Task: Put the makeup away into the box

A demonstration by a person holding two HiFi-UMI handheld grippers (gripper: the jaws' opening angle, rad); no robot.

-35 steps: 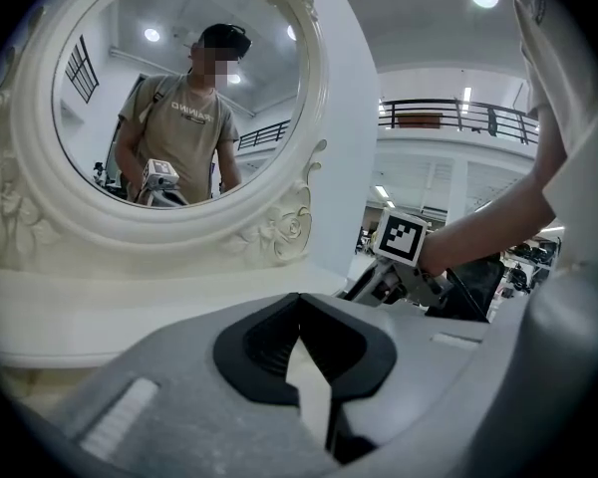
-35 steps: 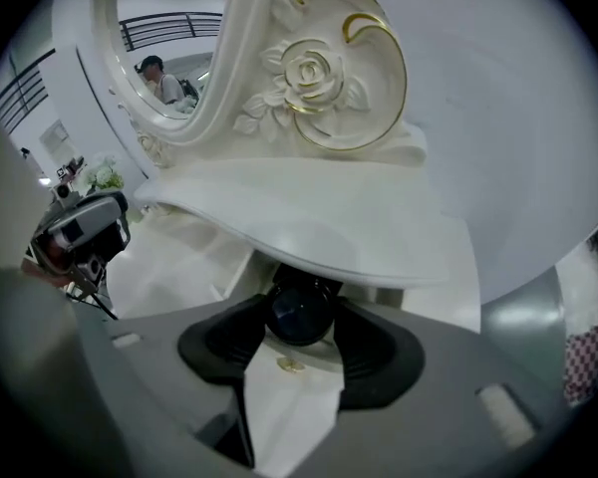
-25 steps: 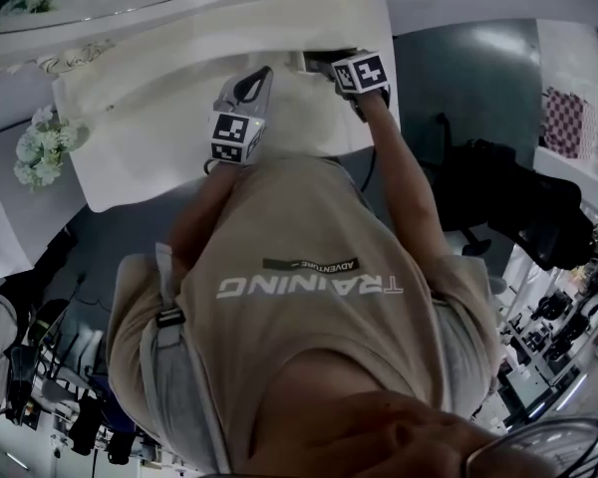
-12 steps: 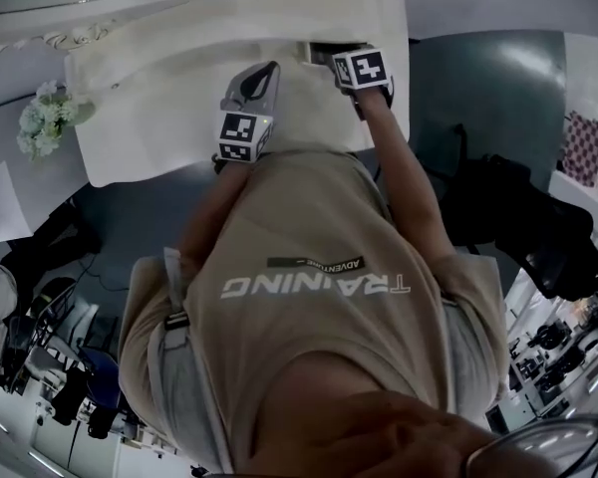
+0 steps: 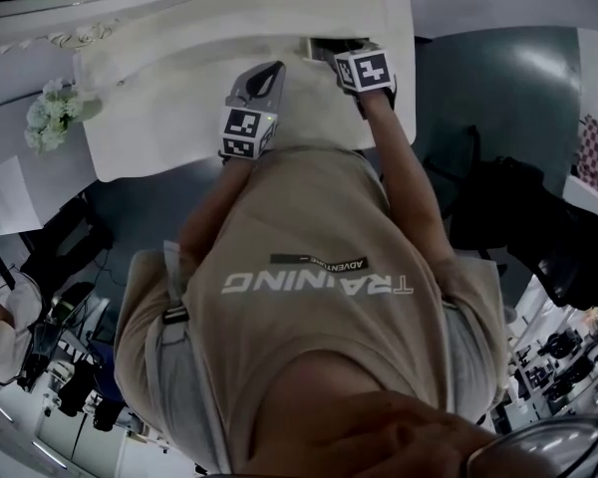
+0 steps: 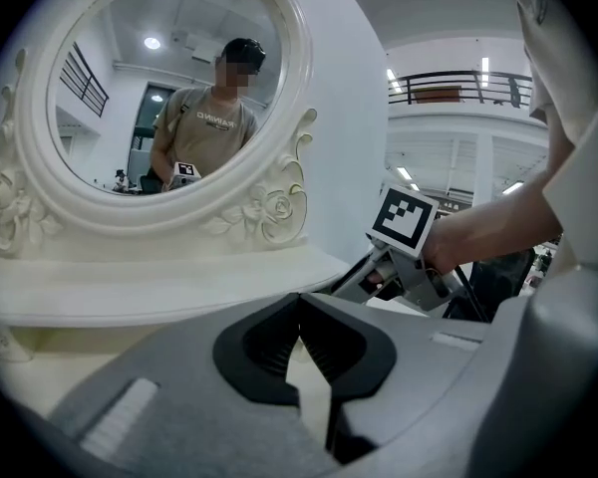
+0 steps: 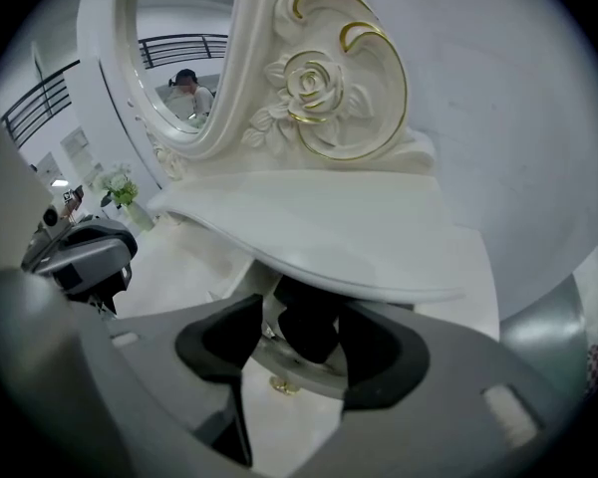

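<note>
A black makeup item (image 7: 309, 335) lies in a small open drawer (image 7: 301, 364) under the dresser's white shelf (image 7: 329, 227). My right gripper (image 7: 304, 317) points steeply down at it. Its jaws have just been opening, and the item sits between the pads with no grip. In the head view the right gripper (image 5: 337, 54) is at the dark drawer opening (image 5: 324, 46) at the table's back right. My left gripper (image 6: 301, 302) is shut and holds nothing. It hovers over the white tabletop (image 5: 169, 118), left of the right gripper (image 6: 379, 272).
An oval mirror (image 6: 169, 88) in a carved white frame stands on the shelf behind the table. A gold knob (image 7: 283, 385) marks the drawer front. A bunch of white flowers (image 5: 55, 118) is at the table's left end. Dark chairs and equipment stand on the floor around it.
The left gripper has edged slightly toward the right gripper over the tabletop. The right gripper stays at the drawer opening. The head view has shifted a little.
</note>
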